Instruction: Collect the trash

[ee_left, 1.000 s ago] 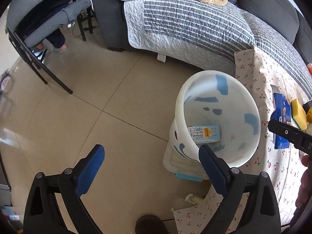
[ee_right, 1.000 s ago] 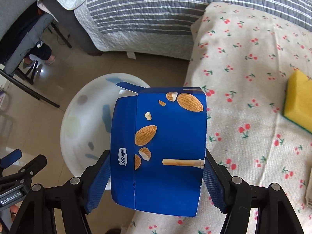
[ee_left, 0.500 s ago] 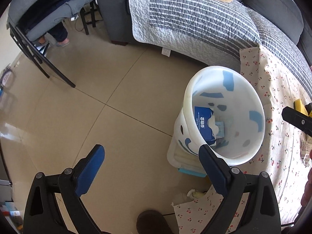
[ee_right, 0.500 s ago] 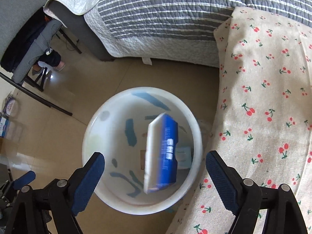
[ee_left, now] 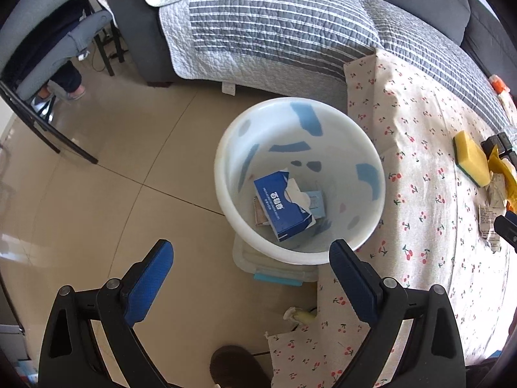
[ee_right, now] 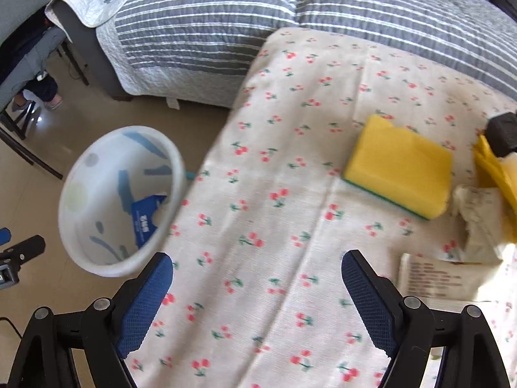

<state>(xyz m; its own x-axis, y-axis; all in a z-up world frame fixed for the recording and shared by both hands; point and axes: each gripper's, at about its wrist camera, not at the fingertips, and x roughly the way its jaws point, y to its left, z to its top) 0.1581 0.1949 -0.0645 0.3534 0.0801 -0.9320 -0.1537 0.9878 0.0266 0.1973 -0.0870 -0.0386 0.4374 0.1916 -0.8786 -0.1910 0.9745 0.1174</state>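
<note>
A white bin (ee_left: 300, 123) with blue patches stands on the floor beside the cherry-print tablecloth (ee_left: 420, 194). A blue snack box (ee_left: 281, 207) lies inside it on top of a small carton. My left gripper (ee_left: 250, 255) hovers open over the bin's near rim, with nothing between its fingers. My right gripper (ee_right: 257, 270) is open and empty above the tablecloth (ee_right: 290, 161), with the bin (ee_right: 97, 258) to its left. A yellow sponge (ee_right: 400, 165), crumpled wrappers (ee_right: 478, 220) and a printed white packet (ee_right: 436, 278) lie on the cloth to the right.
A sofa with a grey striped quilt (ee_left: 274, 32) runs along the back. A grey chair (ee_left: 42, 48) with a person's feet under it stands at the left. A clear plastic box (ee_left: 271, 268) sits under the bin. Tiled floor (ee_left: 113, 177) spreads to the left.
My right gripper opened and let the blue box drop into the bin, then swung right over the tablecloth toward the sponge. The left gripper shifted a little closer over the bin.
</note>
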